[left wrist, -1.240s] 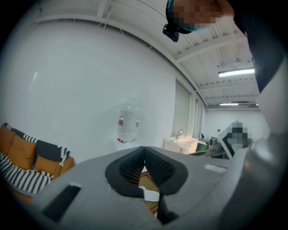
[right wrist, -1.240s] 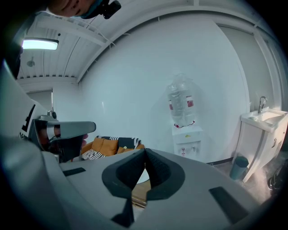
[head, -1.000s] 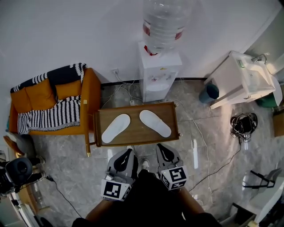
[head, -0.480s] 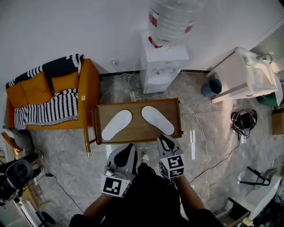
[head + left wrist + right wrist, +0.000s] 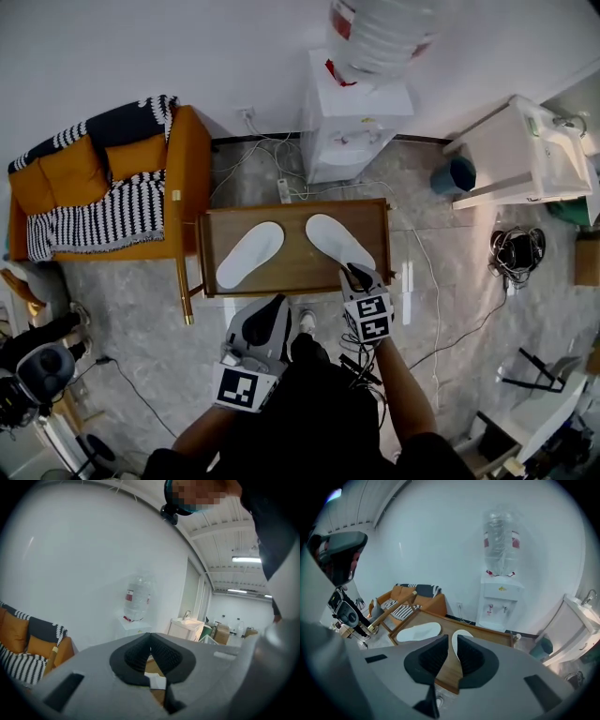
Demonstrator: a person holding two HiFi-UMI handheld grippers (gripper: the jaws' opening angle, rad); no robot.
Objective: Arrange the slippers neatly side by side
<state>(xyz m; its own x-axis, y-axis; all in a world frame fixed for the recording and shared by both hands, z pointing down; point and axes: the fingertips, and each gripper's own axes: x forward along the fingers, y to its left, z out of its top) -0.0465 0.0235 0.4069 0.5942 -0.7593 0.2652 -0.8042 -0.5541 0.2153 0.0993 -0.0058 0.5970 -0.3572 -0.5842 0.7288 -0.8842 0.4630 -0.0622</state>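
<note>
Found two white slippers lying flat on the wooden counter. Saw the left slipper slanted with its far end leaning right, and the right slipper slanted the other way, far end leaning left. Made a V of the pair: far ends near each other, near ends well apart, touching nowhere. Couldn't tell which face of either was up.

Caught the right gripper out over the counter's near right edge, pointed steeply down, tip just beside the near end of the right slipper. Caught its jaws just then opening: released, parted by a narrow gap, nothing between the pads. Showed only bare wood and that slipper beyond the gap.

Spotted the left gripper short of the counter's near edge, over the floor, pointed almost level. Read its jaws as clenched tight on nothing.

Noted a dispenser against the far wall behind the counter. Noted an orange sofa with a striped blanket to the left.
</note>
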